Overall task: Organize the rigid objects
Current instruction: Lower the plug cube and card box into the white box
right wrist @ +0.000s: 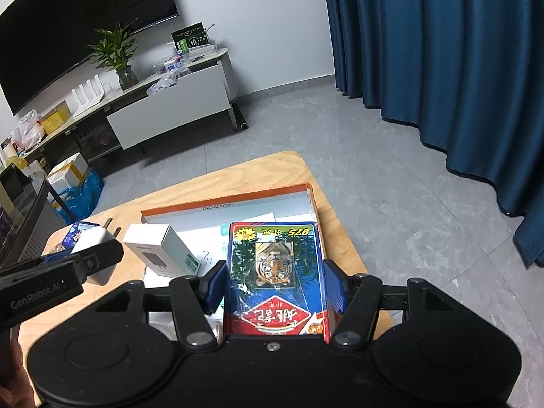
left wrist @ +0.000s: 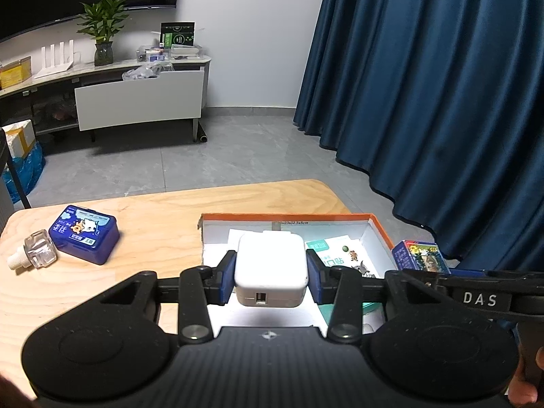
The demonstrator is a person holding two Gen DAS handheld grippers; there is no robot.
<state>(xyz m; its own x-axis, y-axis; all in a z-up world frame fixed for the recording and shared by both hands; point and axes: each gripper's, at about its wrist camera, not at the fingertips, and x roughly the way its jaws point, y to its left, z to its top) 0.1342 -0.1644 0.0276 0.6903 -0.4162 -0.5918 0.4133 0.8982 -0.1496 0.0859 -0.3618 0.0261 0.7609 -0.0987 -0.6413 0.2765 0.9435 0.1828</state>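
Observation:
My left gripper (left wrist: 271, 273) is shut on a white USB charger (left wrist: 271, 265) and holds it above the orange-rimmed cardboard box (left wrist: 289, 217). My right gripper (right wrist: 276, 284) is shut on a blue and red playing-card box with a tiger picture (right wrist: 277, 272), held over the right part of the same box (right wrist: 224, 200). The card box also shows at the right in the left wrist view (left wrist: 421, 255). A white product box (right wrist: 159, 250) lies in the cardboard box. A blue tin (left wrist: 84, 238) and a clear small bottle (left wrist: 34, 253) lie on the wooden table (left wrist: 163, 210), left of the box.
Papers and a sticker pack (left wrist: 343, 258) lie in the cardboard box. The left gripper body (right wrist: 51, 278) shows at the left of the right wrist view. Blue curtains (left wrist: 442, 85) hang to the right. A TV cabinet (left wrist: 136, 98) stands across the grey floor.

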